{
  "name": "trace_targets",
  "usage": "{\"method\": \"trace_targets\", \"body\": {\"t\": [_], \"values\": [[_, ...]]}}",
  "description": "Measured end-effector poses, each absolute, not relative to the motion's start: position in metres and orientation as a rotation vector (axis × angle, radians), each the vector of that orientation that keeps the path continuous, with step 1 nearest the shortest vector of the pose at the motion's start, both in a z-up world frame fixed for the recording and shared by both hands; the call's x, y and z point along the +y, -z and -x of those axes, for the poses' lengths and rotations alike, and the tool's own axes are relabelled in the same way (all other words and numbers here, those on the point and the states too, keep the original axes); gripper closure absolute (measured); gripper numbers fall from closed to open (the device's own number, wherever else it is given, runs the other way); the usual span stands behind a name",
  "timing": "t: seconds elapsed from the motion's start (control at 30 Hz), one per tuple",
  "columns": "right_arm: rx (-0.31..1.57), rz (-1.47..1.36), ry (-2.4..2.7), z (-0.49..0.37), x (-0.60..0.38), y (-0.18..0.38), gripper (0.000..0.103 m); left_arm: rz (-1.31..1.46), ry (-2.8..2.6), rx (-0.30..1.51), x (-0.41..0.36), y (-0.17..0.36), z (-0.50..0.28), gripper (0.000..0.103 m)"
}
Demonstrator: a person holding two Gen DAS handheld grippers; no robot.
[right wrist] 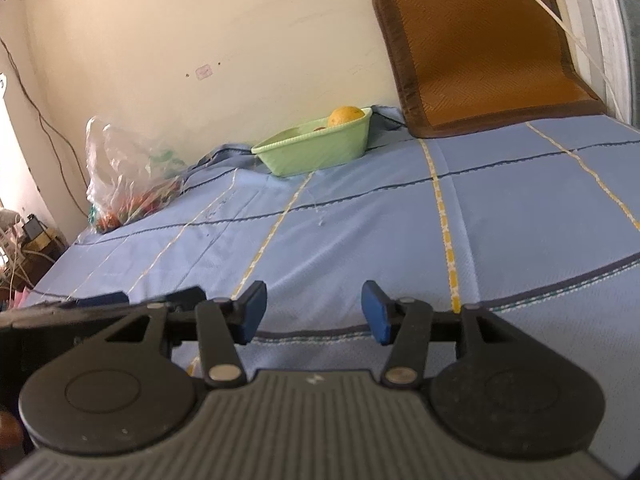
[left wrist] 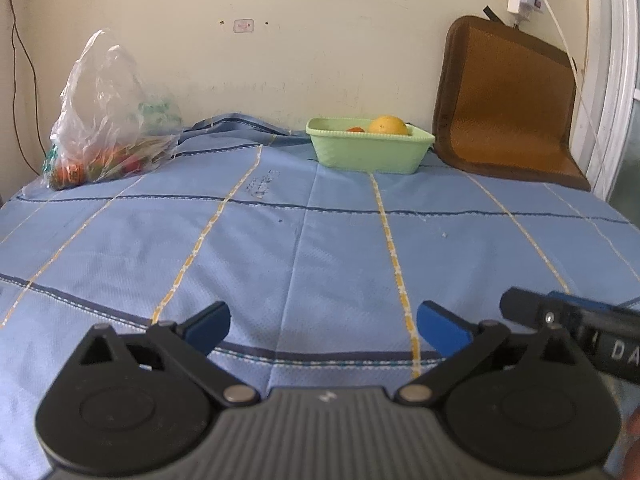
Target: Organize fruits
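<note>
A light green basket [left wrist: 368, 152] stands at the back of the blue cloth by the wall, with an orange [left wrist: 388, 125] and a smaller reddish fruit [left wrist: 355, 129] in it. It also shows in the right wrist view [right wrist: 316, 148] with the orange [right wrist: 346, 115]. A clear plastic bag [left wrist: 108, 120] holding red and orange fruit lies at the back left, also seen in the right wrist view [right wrist: 128, 176]. My left gripper [left wrist: 323, 326] is open and empty near the front edge. My right gripper [right wrist: 314, 312] is open and empty, beside the left one.
A brown woven mat [left wrist: 508, 100] leans against the wall at the back right, next to the basket. A white cable [left wrist: 568, 52] hangs over it. The blue checked cloth [left wrist: 320, 248] covers the surface. Clutter and wires sit off the left edge [right wrist: 16, 240].
</note>
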State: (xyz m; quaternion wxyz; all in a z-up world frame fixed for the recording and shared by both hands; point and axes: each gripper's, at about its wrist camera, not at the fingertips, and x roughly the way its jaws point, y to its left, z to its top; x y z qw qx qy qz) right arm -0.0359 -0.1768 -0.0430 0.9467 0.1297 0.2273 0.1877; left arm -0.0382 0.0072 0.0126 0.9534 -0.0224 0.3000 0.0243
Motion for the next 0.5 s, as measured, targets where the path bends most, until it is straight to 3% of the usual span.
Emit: {"method": "trace_targets", "body": {"t": [0.5], "values": [[0.479, -0.332, -0.397, 0.028, -0.187, 0.048, 0.040, -0.026, -0.096, 0.636, 0.001, -0.005, 0.032, 0.000]]}}
